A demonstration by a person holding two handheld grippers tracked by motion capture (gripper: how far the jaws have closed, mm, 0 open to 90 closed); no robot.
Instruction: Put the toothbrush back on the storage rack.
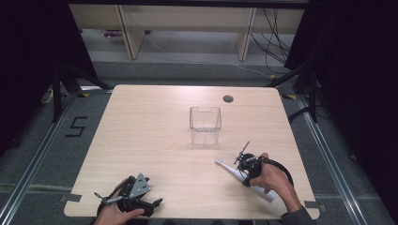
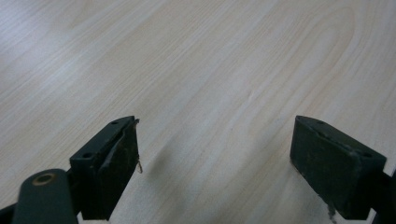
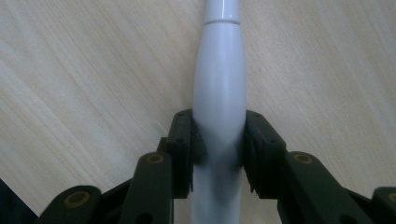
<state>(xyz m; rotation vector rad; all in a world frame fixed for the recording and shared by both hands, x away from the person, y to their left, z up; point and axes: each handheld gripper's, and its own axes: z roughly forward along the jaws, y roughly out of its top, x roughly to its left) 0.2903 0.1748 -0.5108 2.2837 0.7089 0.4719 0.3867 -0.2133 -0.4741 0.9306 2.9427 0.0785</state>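
Gripping white handle — right gripper jaws hiding its middle.

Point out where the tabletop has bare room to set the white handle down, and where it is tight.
Most of the table is bare: the whole left half between the clear bin and the left hand-held gripper, and the far strip behind the bin up to the cable hole. It is tight only near right, where the right hand-held gripper clamps the white handle.

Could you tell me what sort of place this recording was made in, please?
Probably a lab or test workspace: a bare light wooden table stands inside black metal floor rails, loose black cables trail behind it, and a black number marking is taped to the grey floor.
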